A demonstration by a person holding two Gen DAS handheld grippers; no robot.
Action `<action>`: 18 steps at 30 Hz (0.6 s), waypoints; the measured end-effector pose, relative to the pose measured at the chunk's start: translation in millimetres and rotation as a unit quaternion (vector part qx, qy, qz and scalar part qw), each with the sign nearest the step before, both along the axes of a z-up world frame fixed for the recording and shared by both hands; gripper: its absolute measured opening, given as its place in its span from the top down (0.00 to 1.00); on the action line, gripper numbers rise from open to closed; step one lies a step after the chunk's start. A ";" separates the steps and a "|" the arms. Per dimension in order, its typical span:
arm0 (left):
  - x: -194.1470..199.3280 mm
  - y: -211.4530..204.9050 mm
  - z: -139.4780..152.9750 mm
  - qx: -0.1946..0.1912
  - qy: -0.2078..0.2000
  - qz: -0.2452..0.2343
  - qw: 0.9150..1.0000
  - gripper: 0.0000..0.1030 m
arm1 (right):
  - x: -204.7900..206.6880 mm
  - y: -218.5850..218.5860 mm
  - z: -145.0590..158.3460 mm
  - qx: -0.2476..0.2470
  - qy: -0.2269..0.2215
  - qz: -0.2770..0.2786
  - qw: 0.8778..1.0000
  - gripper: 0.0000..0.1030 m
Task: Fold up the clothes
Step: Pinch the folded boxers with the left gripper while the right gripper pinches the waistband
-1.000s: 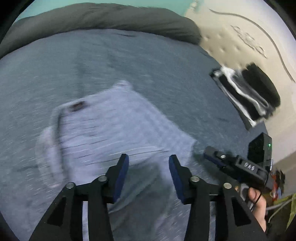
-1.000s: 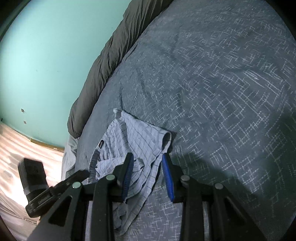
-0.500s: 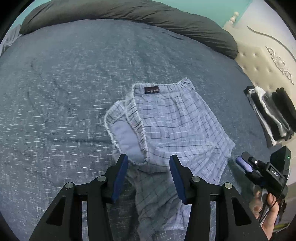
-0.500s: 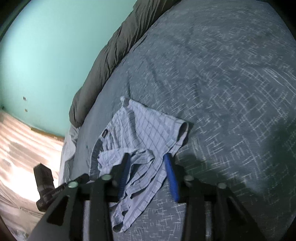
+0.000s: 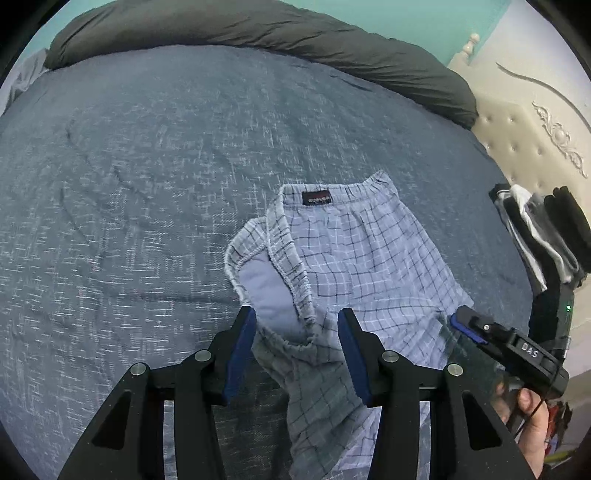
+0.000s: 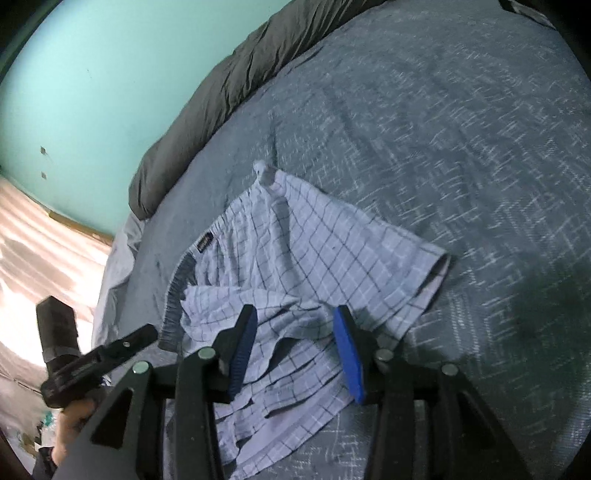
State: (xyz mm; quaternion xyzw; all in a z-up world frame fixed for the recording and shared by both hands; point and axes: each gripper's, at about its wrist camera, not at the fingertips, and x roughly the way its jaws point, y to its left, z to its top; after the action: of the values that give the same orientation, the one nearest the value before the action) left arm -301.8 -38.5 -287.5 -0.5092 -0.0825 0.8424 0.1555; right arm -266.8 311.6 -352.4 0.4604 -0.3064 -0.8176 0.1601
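Note:
Pale blue checked shorts [image 5: 362, 258] lie crumpled on the blue-grey bed cover [image 5: 147, 166], waistband with a dark label [image 5: 316, 198] at the far side. One waistband corner is folded over, showing the plain inside. My left gripper [image 5: 295, 314] hangs open just above that folded corner, pads clear of the cloth. In the right wrist view the shorts [image 6: 314, 251] spread out with a bunched leg under my right gripper [image 6: 294, 310], which is open; cloth lies below the gap, not pinched. The right gripper [image 5: 467, 326] also shows in the left wrist view at the shorts' right edge.
A dark grey duvet [image 5: 258, 26] runs along the bed's far edge below a teal wall [image 6: 92, 74]. A stack of folded dark and white clothes [image 5: 543, 236] sits at the right by the cream tufted headboard [image 5: 528, 140]. A hand [image 5: 524, 406] holds the right gripper.
The right gripper's jaws have spread wider and it has slid further over the shorts. The left wrist view swung from a blur to a steady look with the waistband corner between its fingers.

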 end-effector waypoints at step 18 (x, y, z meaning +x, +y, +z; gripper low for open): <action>-3.5 4.0 -22.1 0.003 -0.014 0.014 1.000 0.55 | 1.1 1.6 -7.9 0.013 -0.007 0.004 1.000 0.57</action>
State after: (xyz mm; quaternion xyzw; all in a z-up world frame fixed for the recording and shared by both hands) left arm -305.3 -34.6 -309.7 -0.5190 -0.0943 0.8372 0.1442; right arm -265.7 313.2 -360.3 0.4694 -0.2944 -0.8178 0.1555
